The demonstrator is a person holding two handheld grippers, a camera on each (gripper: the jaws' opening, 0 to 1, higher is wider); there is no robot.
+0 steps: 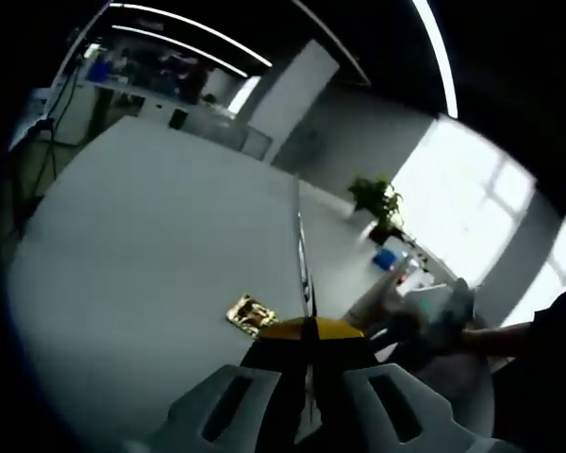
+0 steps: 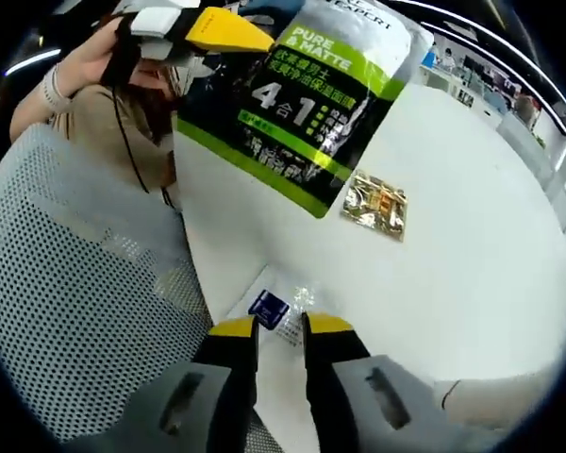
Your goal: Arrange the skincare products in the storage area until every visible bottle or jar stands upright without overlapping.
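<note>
Left gripper: yellow-tipped jaws pressed together on the thin edge of the big green, black and silver "PURE & MATTE 4-in-1" pouch. In the left gripper view that pouch shows edge-on, a sliver rising from the tips.
Same gripper seen from across: up high, clamping the pouch's top corner so it hangs flat and face-out, probably held clear of the table to keep it readable.
Right gripper: yellow tips a little apart, with the small clear plastic sachet with a dark blue label lying between and just beyond them. Whether it's actually nipped, I cannot tell.
Sachet position: flat at the near edge of the white table, beside the grey mesh chair back.
Gold foil packet: lying flat mid-table, well apart from the sachet, untouched.
Task read: no bottle or jar stands upright here, so arranging looks barely begun.
</note>
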